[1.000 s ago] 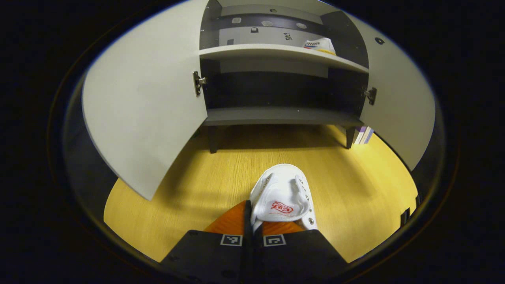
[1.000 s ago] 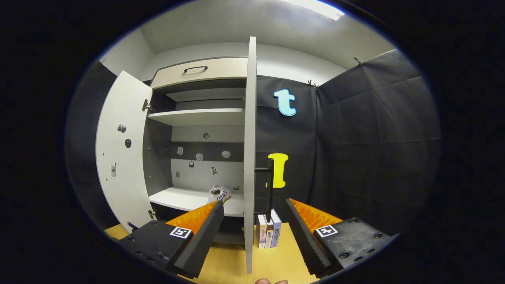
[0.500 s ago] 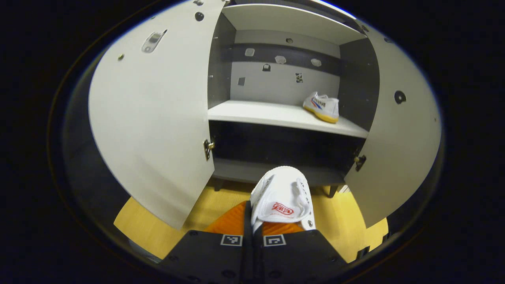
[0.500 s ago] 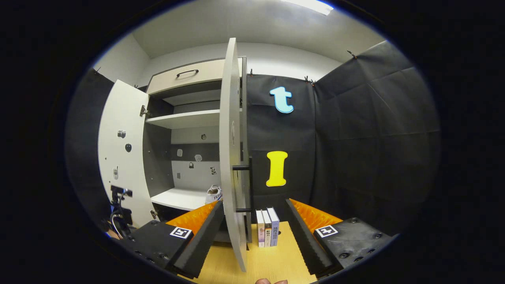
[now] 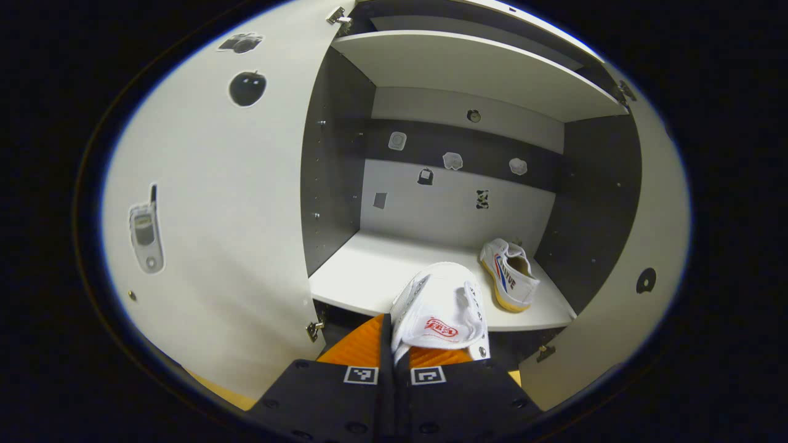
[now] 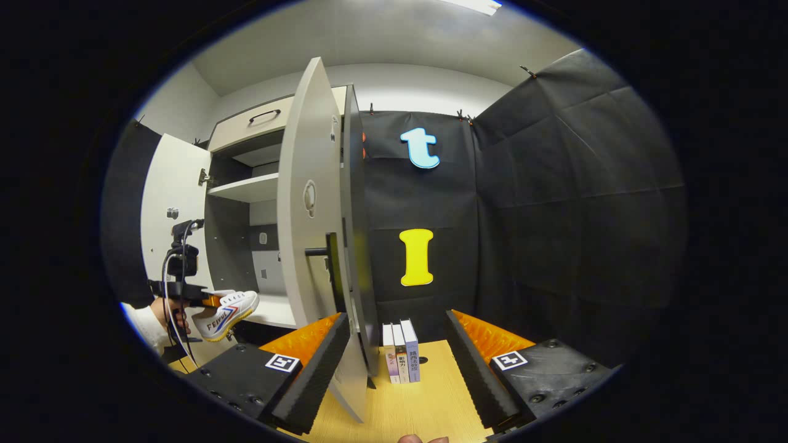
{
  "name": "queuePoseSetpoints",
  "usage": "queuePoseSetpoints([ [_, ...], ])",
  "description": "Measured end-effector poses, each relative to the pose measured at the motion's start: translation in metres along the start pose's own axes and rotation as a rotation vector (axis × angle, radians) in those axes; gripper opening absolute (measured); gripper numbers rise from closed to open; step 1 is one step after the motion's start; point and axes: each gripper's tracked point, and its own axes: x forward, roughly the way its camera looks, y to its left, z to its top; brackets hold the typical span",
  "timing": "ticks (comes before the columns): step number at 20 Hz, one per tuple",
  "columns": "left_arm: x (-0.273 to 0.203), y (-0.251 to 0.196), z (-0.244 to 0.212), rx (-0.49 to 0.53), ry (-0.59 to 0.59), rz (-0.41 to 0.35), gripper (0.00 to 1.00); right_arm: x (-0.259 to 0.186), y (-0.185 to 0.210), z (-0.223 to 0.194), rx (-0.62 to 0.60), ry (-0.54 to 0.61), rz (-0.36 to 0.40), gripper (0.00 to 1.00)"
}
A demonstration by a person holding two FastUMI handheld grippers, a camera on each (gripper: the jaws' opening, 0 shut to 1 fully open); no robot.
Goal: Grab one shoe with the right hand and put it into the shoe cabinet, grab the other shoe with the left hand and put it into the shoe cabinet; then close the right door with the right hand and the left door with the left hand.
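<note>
Shoe number two (image 5: 442, 311), the white one with a red mark on its tongue, is sitting between the fingers of our left gripper (image 5: 394, 344), which are closed tight on it near the heel, so that the toe is pointing forward to the cabinet (image 5: 332, 166). We are holding it just in front of the white shelf (image 5: 369, 277), at about the level of the shelf edge, and it is not resting on the shelf. On this same shelf, at the right side near the dark wall, the other shoe (image 5: 508, 274) is already lying, with a yellow sole and blue and red stripes. Both doors are standing open: the left door (image 5: 209, 203) with small stickers on it, and the right door (image 5: 634, 277) at the other side. In the right gripper view, we are seeing the left gripper (image 6: 184, 289) farther off, with a hand (image 6: 169, 311) holding it and the shoe (image 6: 225, 314) in front of the shelf. Our right gripper (image 6: 397, 363) is wide open and is holding nothing; the right door (image 6: 308, 227) with its dark handle (image 6: 323, 252) is standing just ahead of its left finger. Near the cabinet foot, some books (image 6: 400, 351) are standing upright on the yellow floor (image 6: 418, 406).
</note>
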Motion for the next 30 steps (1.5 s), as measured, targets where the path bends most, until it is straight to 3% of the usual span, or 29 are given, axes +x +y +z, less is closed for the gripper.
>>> queuePoseSetpoints([
  [8,0.100,-0.012,0.059,0.056,0.014,0.076,0.05,0.021,-0.055,-0.013,0.016,0.031,-0.063,0.96],
  [15,0.182,-0.012,0.049,0.111,0.096,0.155,0.05,0.031,-0.089,-0.015,-0.025,0.041,-0.113,0.97],
  [22,0.213,-0.018,0.029,0.143,0.136,0.178,0.05,0.034,-0.105,-0.021,-0.032,0.057,-0.147,0.97],
  [30,0.217,-0.015,0.022,0.173,0.163,0.183,0.06,0.032,-0.106,-0.026,-0.030,0.073,-0.156,0.97],
])
